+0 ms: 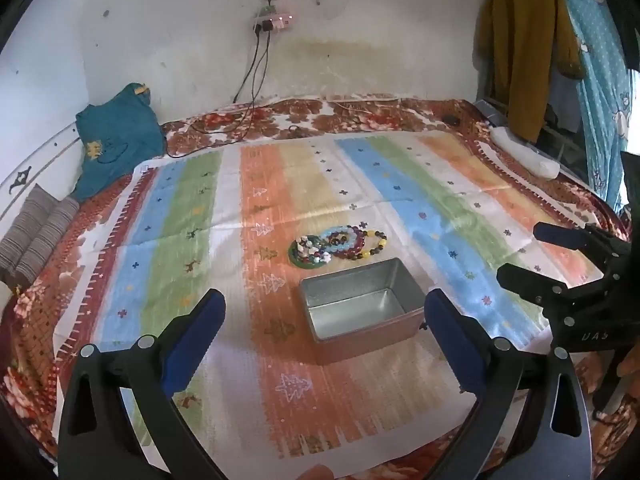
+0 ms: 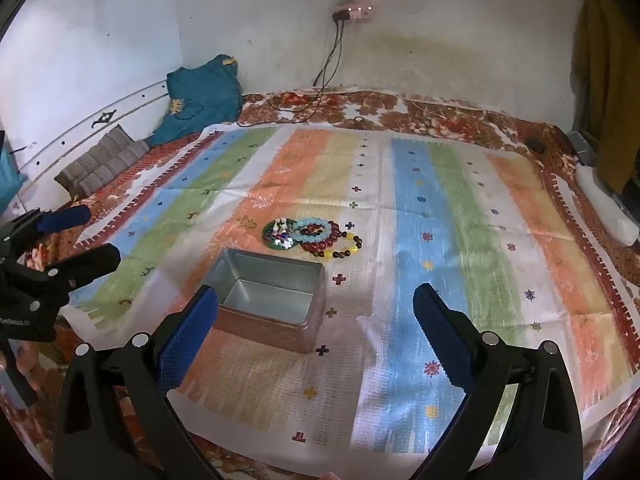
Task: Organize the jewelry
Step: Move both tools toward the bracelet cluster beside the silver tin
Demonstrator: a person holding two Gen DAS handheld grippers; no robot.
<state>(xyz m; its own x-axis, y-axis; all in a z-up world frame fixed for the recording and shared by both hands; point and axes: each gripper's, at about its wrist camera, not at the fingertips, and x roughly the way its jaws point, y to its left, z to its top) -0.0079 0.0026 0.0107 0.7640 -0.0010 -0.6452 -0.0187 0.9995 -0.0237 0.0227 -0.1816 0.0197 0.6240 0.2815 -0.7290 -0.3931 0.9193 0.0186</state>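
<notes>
A pile of beaded bracelets (image 1: 340, 246) lies on a striped mat (image 1: 248, 360), just behind an open, empty metal tin (image 1: 360, 306). The pile holds a green ring with mixed beads, light blue, dark red and yellow-brown bracelets. My left gripper (image 1: 324, 338) is open and empty, held above the mat in front of the tin. My right gripper (image 2: 316, 334) is open and empty, with the tin (image 2: 272, 300) at its left fingertip and the bracelets (image 2: 314, 238) beyond. Each gripper shows in the other's view, the right (image 1: 520, 254) and the left (image 2: 86, 236).
The mat (image 2: 440, 208) covers a floral bedspread (image 1: 360, 114). A teal cloth (image 1: 116, 140) and a striped cushion (image 1: 36, 236) lie at the back left. Charger cables (image 1: 248, 92) hang from a wall socket. A white bolster (image 1: 524, 152) and hanging clothes (image 1: 524, 48) are at the right.
</notes>
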